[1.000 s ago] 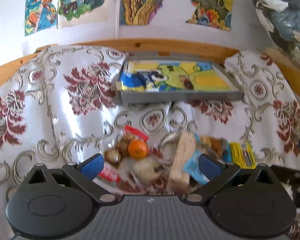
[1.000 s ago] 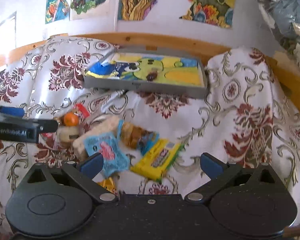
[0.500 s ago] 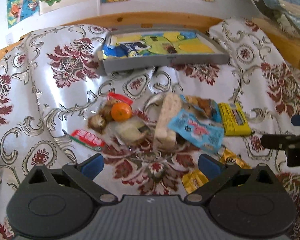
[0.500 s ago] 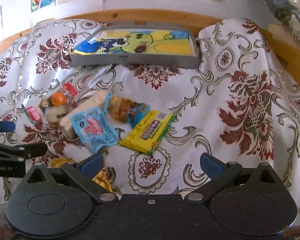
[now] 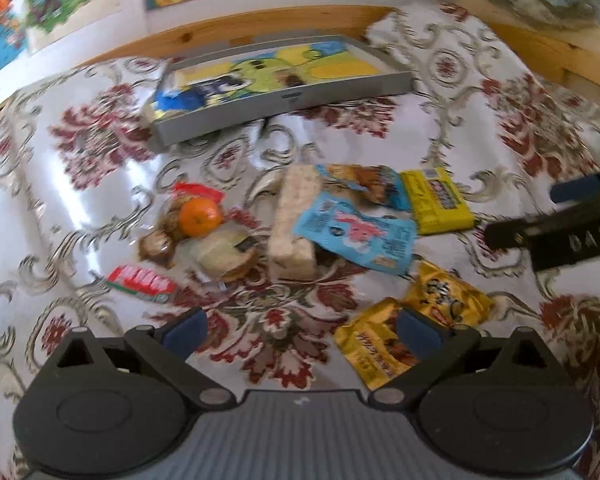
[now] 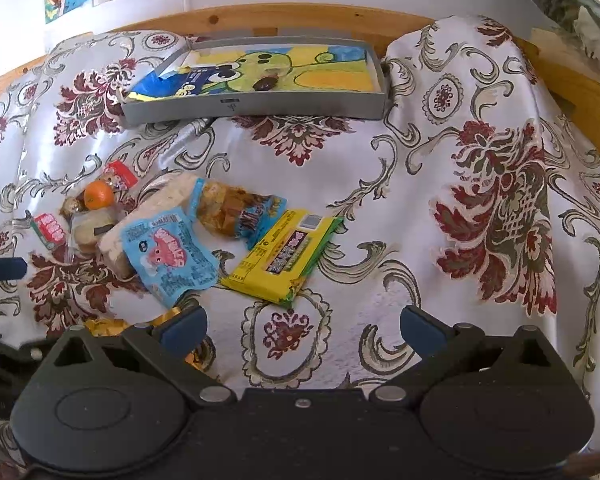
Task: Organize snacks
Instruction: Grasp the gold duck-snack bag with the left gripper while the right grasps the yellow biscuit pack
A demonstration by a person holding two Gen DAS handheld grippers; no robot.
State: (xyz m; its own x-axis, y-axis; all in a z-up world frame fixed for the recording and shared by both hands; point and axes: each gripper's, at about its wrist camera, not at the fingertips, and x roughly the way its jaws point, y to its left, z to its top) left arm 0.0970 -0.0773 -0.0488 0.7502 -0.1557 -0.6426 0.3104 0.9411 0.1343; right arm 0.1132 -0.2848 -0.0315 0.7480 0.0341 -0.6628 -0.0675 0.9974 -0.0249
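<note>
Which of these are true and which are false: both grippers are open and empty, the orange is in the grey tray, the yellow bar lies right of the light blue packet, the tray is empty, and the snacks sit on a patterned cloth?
1. Both the left gripper and the right gripper are open and empty. True.
2. The orange is in the grey tray. False: it rests in the snack pile on the cloth, nearer than the tray.
3. The yellow bar lies right of the light blue packet. True.
4. The tray is empty. False: a blue packet lies at its left end.
5. The snacks sit on a patterned cloth. True.
</note>
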